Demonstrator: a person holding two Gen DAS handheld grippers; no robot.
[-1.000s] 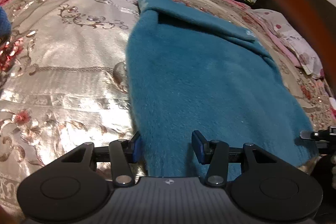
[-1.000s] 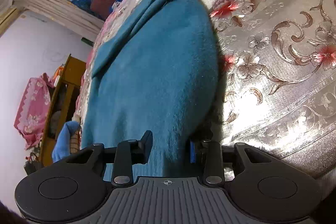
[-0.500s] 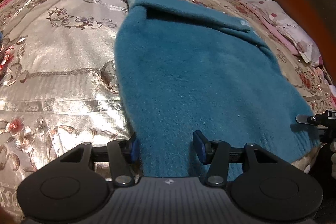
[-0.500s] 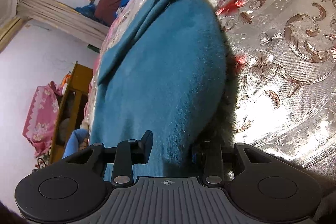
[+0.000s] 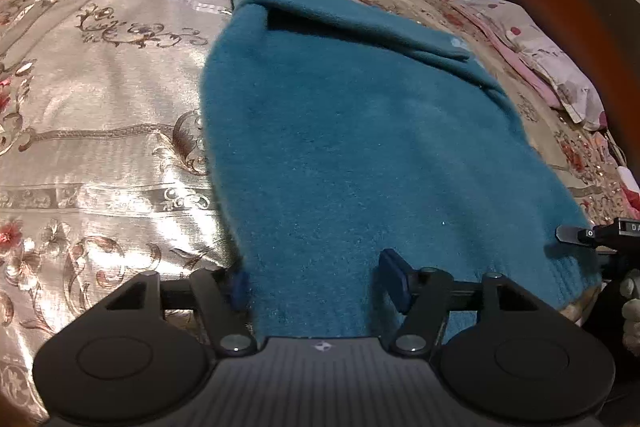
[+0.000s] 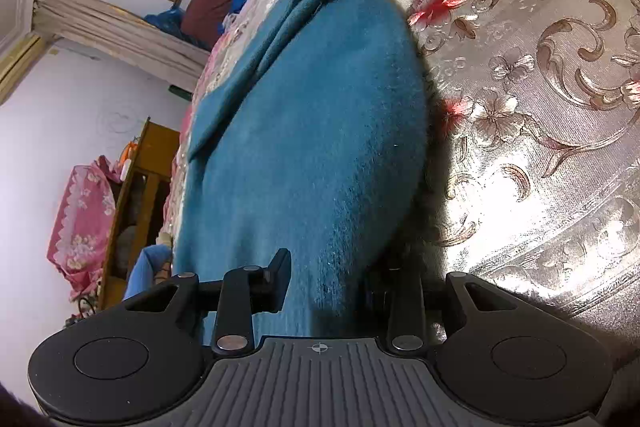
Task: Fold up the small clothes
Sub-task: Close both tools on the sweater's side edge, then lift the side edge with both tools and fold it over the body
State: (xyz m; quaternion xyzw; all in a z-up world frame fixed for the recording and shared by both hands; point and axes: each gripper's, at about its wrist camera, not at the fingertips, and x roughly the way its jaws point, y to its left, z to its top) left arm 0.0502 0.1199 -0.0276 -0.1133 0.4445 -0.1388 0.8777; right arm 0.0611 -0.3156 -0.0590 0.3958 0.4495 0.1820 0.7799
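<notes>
One teal sweater (image 5: 360,155) lies on the bedspread (image 5: 100,131), hem at its near edge. Left gripper (image 5: 316,281) is opening, hem between the pads without contact. Right gripper (image 6: 324,283) is clamped on the hem.

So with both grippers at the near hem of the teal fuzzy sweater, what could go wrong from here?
The left gripper is opening its jaws with the teal fuzzy sweater between them, so that hem corner may drop. The right gripper still pinches the other edge, which could drag the sweater askew and undo the folded sleeve.
</notes>
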